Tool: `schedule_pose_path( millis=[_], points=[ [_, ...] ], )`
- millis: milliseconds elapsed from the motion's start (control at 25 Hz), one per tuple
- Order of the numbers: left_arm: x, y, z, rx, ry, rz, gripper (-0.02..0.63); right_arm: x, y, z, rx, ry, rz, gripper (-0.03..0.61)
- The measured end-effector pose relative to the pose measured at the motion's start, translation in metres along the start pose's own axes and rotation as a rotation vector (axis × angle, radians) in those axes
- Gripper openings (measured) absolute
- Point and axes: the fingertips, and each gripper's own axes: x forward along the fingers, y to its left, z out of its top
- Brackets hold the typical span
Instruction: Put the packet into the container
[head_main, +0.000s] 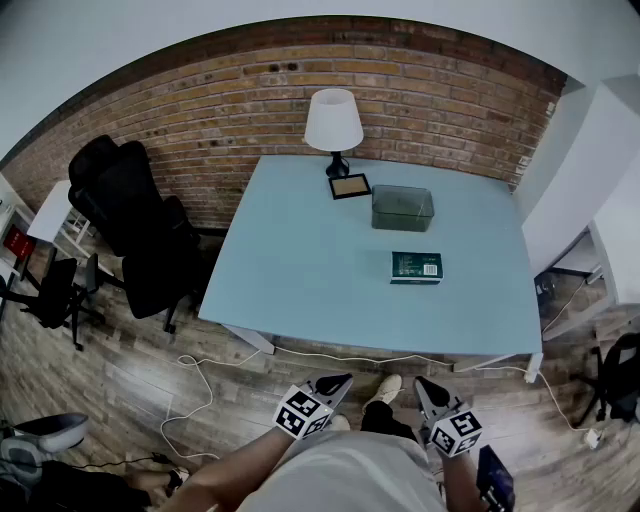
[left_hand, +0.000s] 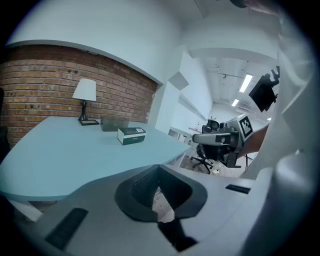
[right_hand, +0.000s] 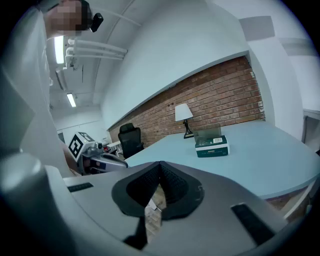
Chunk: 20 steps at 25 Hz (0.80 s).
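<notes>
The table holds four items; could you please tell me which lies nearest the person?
The dark green packet, lying flat nearest the table's front edge; the clear container, small frame and lamp stand farther back.

Print on packet (head_main: 416, 267) too small to read; container (head_main: 402, 207) inside unclear thru dark walls.

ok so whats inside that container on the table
Nothing shows inside the container: through its see-through walls it looks empty. The packet lies outside it, apart, on the table. The container's floor is dim behind the tinted walls, so something small and flat could go unseen.
</notes>
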Motion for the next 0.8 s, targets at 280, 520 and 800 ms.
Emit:
schedule_pose_path(
  millis=[280,520,800],
  points=[
    [0.000,-0.008,0.000,0.001,-0.002,-0.008,0.009,-0.009,0.002,0.004,0.005,-0.022,-0.003,0.010],
    [0.002,-0.015,0.002,0.016,-0.004,-0.025,0.009,-0.017,0.003,-0.001,0.002,-0.016,-0.027,0.011],
    [0.001,-0.018,0.000,0.026,0.009,-0.044,0.009,-0.021,0.004,-0.007,0.003,-0.003,-0.064,0.011]
  ],
)
